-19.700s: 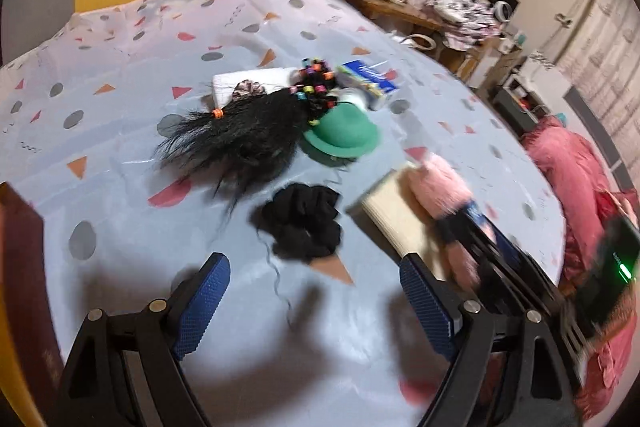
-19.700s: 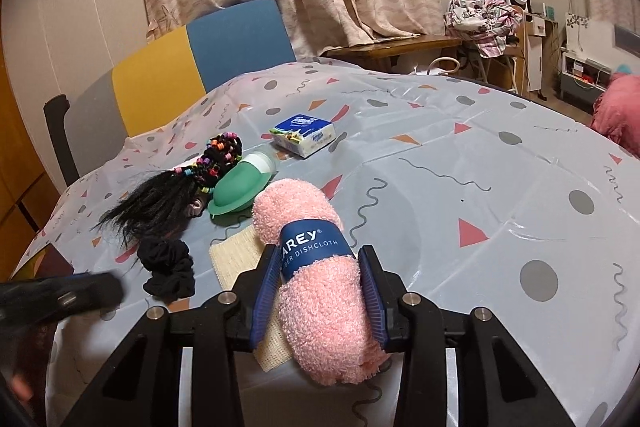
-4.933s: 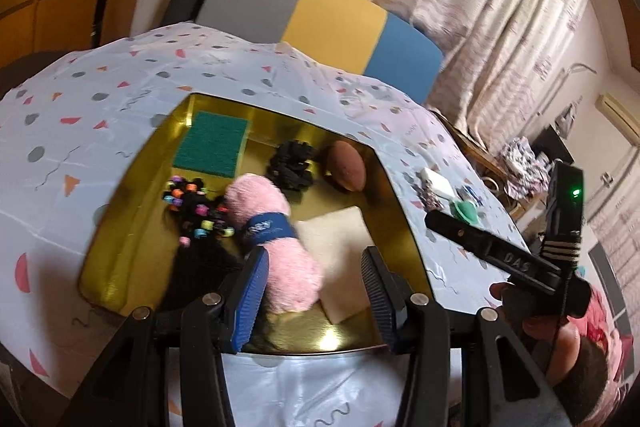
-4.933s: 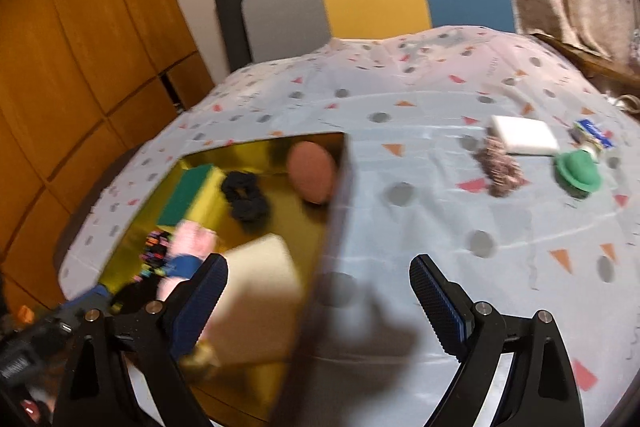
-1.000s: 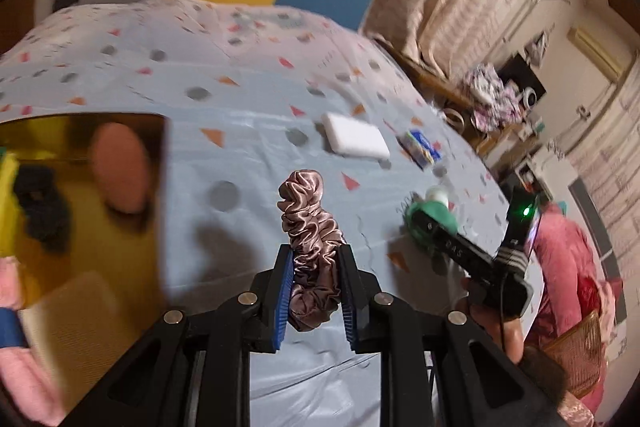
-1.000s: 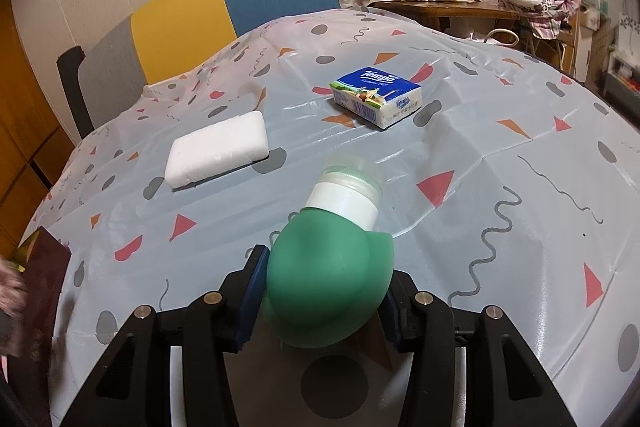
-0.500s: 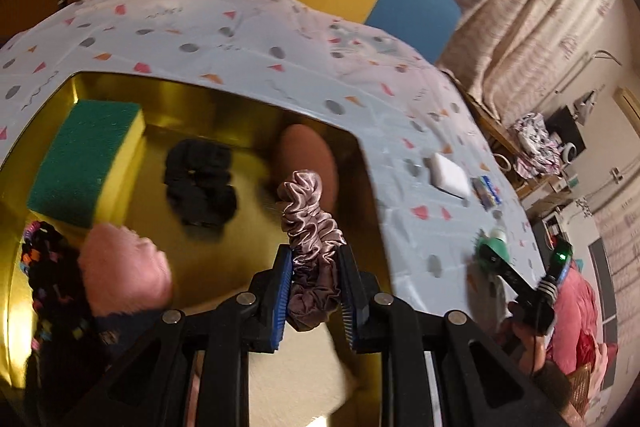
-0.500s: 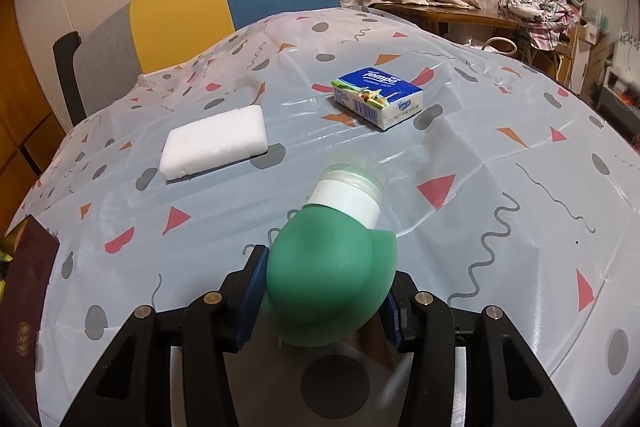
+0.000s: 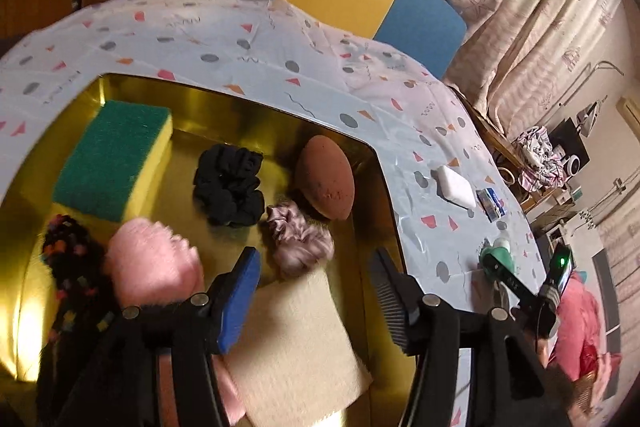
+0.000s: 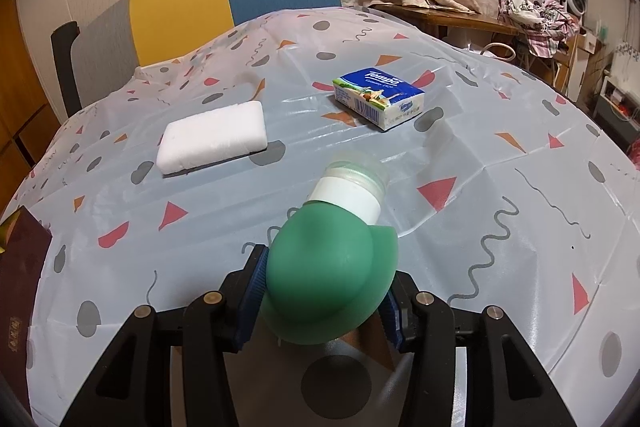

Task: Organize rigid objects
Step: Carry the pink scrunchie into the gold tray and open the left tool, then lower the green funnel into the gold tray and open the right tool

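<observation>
The left gripper (image 9: 316, 277) is hanging over the gold tray (image 9: 280, 123), and its jaws have just been opening; they are standing spread now w/ nothing pinched between them. The mauve satin scrunchie (image 9: 300, 237) is lying free on the tray floor just ahead of the blue pads, touching the far edge of the beige cloth (image 9: 296, 343). It is lying between the black scrunchie (image 9: 230, 183) and the brown egg-shaped sponge (image 9: 328, 179). In the tray also: the green-yellow sponge (image 9: 112, 159) at the far left corner, the pink fluffy dishcloth (image 9: 152, 267) and the beaded hair piece (image 9: 64, 267) on the near left.

The right gripper (image 10: 320, 295) is pinching the green silicone bottle (image 10: 332, 267) on both sides; the bottle's clear cap is pointing away from the camera, approx. toward the tissue pack (image 10: 378, 97). The white sponge block (image 10: 212, 137) is resting on the patterned tablecloth (image 10: 500, 187), well apart from the tissue pack. I cannot tell if the bottle is touching the cloth.
</observation>
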Action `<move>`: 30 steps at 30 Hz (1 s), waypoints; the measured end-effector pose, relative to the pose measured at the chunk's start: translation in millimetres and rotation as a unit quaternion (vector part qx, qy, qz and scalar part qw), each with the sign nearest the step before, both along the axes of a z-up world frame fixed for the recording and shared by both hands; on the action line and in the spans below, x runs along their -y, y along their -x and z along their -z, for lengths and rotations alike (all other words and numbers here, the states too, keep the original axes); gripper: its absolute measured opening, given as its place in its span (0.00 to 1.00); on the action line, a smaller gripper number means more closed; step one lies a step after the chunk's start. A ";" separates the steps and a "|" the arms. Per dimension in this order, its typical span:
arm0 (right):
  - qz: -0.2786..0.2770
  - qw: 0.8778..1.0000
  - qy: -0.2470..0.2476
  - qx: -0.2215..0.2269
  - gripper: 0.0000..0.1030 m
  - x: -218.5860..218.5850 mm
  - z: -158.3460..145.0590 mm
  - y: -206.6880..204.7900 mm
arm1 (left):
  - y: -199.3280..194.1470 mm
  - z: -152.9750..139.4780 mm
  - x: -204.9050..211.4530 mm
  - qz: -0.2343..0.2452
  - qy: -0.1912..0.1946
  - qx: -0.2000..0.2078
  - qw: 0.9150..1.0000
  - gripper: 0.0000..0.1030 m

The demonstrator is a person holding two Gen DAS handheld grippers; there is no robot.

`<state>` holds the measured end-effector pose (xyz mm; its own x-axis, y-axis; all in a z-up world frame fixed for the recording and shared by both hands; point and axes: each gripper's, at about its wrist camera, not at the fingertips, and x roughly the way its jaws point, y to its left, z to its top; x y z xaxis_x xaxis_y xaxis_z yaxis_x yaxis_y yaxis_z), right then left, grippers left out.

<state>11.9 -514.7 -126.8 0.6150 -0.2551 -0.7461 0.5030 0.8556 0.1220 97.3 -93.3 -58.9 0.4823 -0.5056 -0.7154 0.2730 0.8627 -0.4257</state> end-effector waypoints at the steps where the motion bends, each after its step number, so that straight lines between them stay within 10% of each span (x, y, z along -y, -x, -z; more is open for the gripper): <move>1: 0.000 1.000 0.000 0.000 0.49 -0.1 0.0 0.0 | 6.1 -1.7 -1.9 0.003 -0.003 0.006 1.000 0.56; 16: -0.011 0.999 -0.033 0.019 0.47 -5.3 -13.8 13.7 | 57.2 -17.1 -20.0 0.034 -0.024 0.041 0.998 0.56; 30: -0.121 0.988 -0.078 0.057 0.47 -102.5 -49.2 33.7 | 79.2 -10.6 -19.5 0.057 -0.024 0.043 0.997 0.56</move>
<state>-21.8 -412.2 -77.6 0.7255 0.0232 -0.6878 0.2612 0.9154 0.3064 18.1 -73.8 -48.2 0.4849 -0.5265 -0.6984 0.4045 0.8430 -0.3546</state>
